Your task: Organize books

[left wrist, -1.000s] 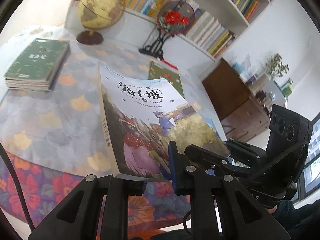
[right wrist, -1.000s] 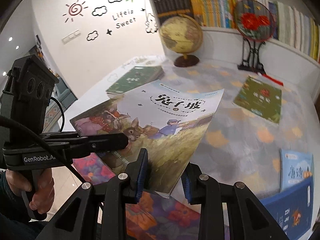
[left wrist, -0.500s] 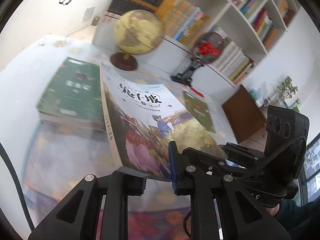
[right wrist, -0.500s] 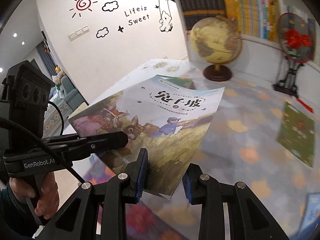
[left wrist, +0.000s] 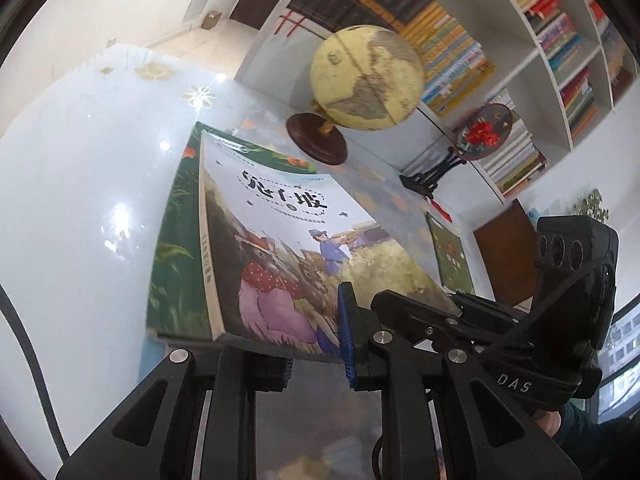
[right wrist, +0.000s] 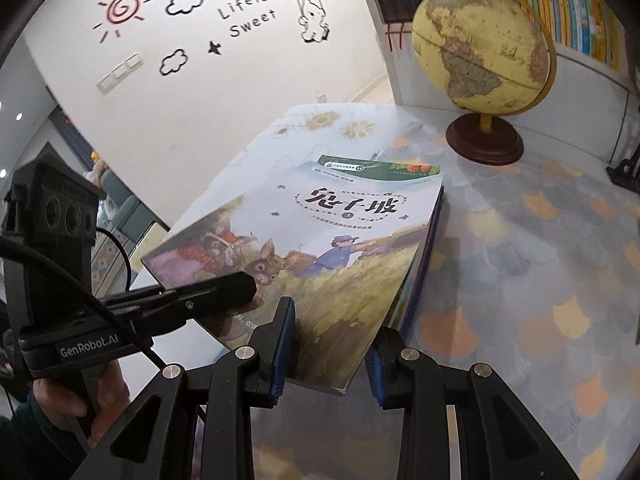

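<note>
While both tongs, left tongs [left wrist: 314, 350] and right tongs [right wrist: 326, 354], pinch the rabbit storybook's [right wrist: 320, 240] near edge, it hovers just over the green-topped stack [left wrist: 176, 240] ahead; beyond, another green book [left wrist: 450, 256] lies loose on the tabletop [right wrist: 520, 260]; sorting looks partway.

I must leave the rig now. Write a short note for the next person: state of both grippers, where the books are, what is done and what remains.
Left gripper: shut on the rabbit storybook, at its near edge.
Right gripper: shut on the same book, near edge.
Book hangs over the green-topped stack, beside the globe.
Done: book carried above the stack.
Left: lower it square and release; one green book lies loose on the table.
</note>
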